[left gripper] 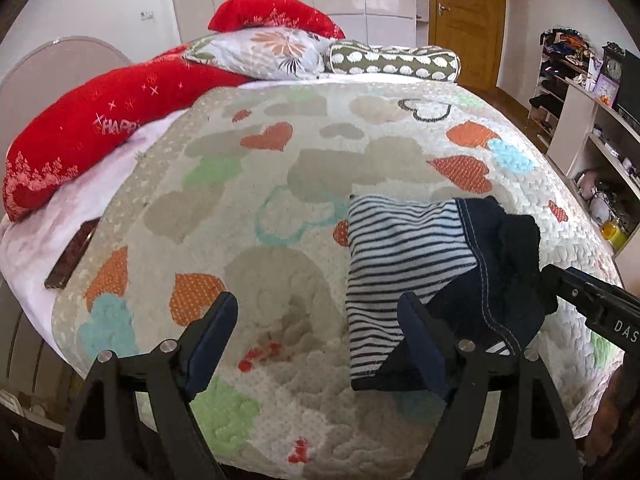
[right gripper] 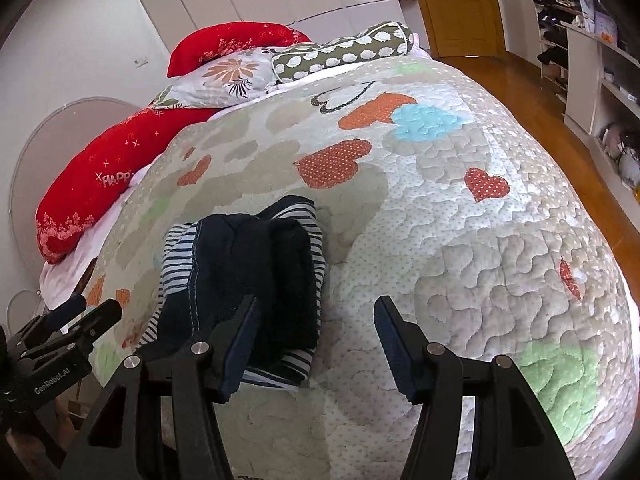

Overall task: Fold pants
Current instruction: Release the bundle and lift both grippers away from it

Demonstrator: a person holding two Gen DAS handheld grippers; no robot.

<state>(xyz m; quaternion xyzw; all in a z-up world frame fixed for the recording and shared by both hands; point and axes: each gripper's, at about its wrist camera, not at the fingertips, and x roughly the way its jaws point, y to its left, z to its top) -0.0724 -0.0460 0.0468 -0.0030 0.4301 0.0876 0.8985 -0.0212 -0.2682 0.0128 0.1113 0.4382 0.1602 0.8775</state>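
Pants, striped with a dark navy part bunched on top, lie in a small folded heap on the heart-patterned quilt of the bed. Left tongs gape wide with nothing between them, just left of the heap. Right tongs also stand spread and empty, their left finger in front of the heap's near edge.

The left gripper's right finger covers the pants' near corner; shelf items are too small to identify, and the frame edge crops the right gripper
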